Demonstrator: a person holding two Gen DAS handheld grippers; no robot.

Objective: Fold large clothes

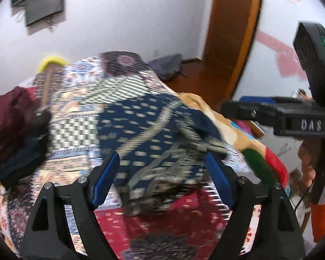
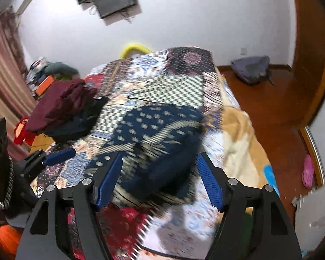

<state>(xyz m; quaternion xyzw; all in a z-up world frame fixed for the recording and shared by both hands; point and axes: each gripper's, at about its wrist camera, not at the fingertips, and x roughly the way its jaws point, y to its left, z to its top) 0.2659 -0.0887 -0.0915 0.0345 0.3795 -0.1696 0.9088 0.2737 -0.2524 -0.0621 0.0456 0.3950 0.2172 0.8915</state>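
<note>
Motion blur smears both views, so we cannot read the fine weave or the folds of the navy garment with cream dots and a paisley band (image 1: 153,134), and its near edge is cut off behind our own black finger frames. It lies bunched and soft on the patchwork quilt (image 1: 80,99) covering the bed, ahead of both tools.

Our left gripper (image 1: 162,173) stands wide, its ribbed blue pads (image 1: 104,179) apart with the navy cloth lying loose between and below them, nothing pinched as far as the blur allows. Our right gripper (image 2: 160,179) is likewise spread, its blue pads (image 2: 208,179) clear on either side of the same garment (image 2: 162,130).

A heap of dark maroon cloth (image 2: 58,106) sits at the quilt's left, over darker fabric we cannot identify. A tan fleece blanket (image 2: 238,138) drapes off the right edge towards the polished wooden floor (image 2: 270,108).
</note>
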